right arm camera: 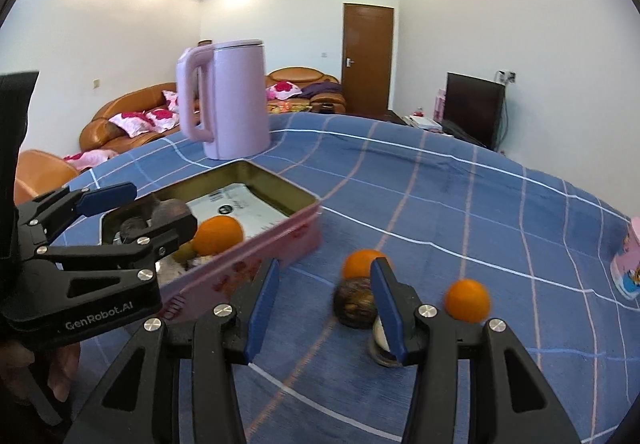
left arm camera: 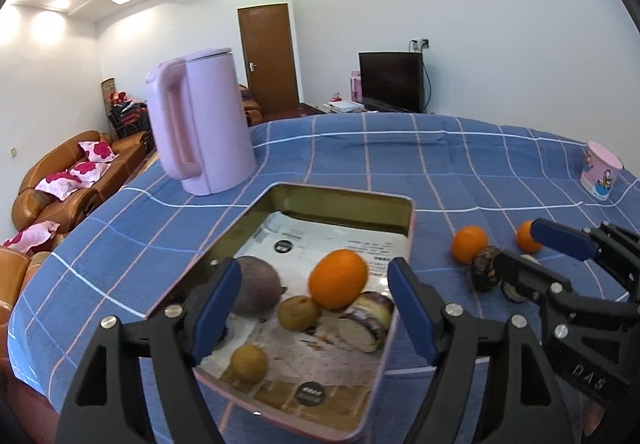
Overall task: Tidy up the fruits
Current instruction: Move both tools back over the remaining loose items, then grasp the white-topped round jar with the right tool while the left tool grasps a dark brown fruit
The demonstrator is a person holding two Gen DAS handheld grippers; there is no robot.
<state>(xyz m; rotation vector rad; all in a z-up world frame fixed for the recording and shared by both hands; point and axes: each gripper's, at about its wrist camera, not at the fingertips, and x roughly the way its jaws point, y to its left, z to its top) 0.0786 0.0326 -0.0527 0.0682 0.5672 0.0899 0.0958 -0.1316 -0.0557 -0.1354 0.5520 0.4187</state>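
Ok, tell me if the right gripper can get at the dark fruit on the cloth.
Probably yes: the right gripper stands open and empty, the dark fruit lies just ahead, only an orange close behind.

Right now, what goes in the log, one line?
left claw: open over tin | right claw: open, empty | two oranges on blue cloth

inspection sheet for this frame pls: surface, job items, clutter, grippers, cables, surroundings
Surface: table under blue checked cloth.
Job's things: open tin holding an orange, two small brown fruits, a purple fruit and a cut piece; on the cloth two oranges, a dark round fruit and a cut piece.
Clutter: pink kettle, pink cup.
Grippers: left gripper open over the tin; right gripper open, empty, beside the dark fruit.
Cables: one behind the TV.
Surroundings: sofa, door.
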